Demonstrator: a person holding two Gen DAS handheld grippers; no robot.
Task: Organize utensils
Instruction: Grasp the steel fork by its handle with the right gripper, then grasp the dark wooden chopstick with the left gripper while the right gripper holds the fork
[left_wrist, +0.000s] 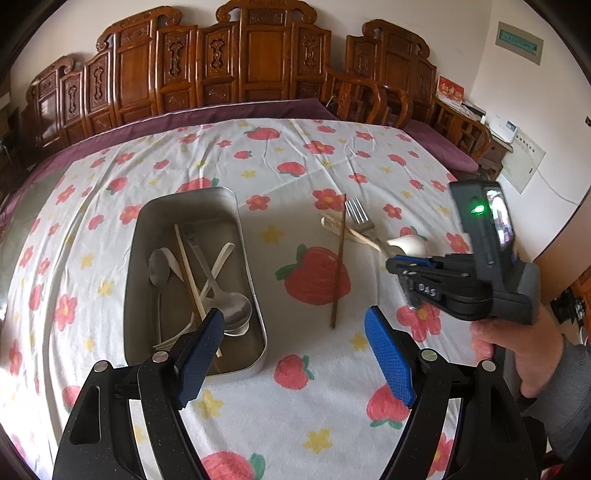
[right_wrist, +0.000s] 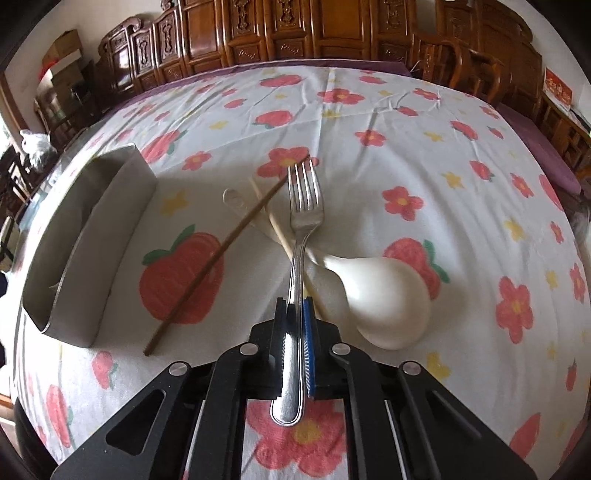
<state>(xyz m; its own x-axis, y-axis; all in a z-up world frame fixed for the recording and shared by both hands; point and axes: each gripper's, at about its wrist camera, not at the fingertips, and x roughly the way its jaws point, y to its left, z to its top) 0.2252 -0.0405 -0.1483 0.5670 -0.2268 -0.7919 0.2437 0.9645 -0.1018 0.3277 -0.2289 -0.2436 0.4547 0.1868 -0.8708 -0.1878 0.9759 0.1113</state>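
A metal tray (left_wrist: 144, 225) (right_wrist: 110, 218) lies on the flowered cloth, holding spoons (left_wrist: 159, 271) and a pale chopstick (left_wrist: 188, 273). My left gripper (left_wrist: 295, 328) hovers open over the tray's near right corner with nothing between its fingers. To the right lies a pile: a steel fork (left_wrist: 356, 212) (right_wrist: 304, 206), a brown chopstick (left_wrist: 340, 258) (right_wrist: 218, 254), a pale chopstick (right_wrist: 280, 236) and a white ceramic spoon (left_wrist: 406, 244) (right_wrist: 384, 295). My right gripper (right_wrist: 295, 310) (left_wrist: 397, 264) is shut on the fork's handle, tines pointing away.
The cloth covers a bed-like surface with a purple edge (left_wrist: 258, 107). Carved wooden panels (left_wrist: 258, 62) and chairs (left_wrist: 362, 96) stand behind it. A hand (left_wrist: 517, 354) holds the right gripper at the near right.
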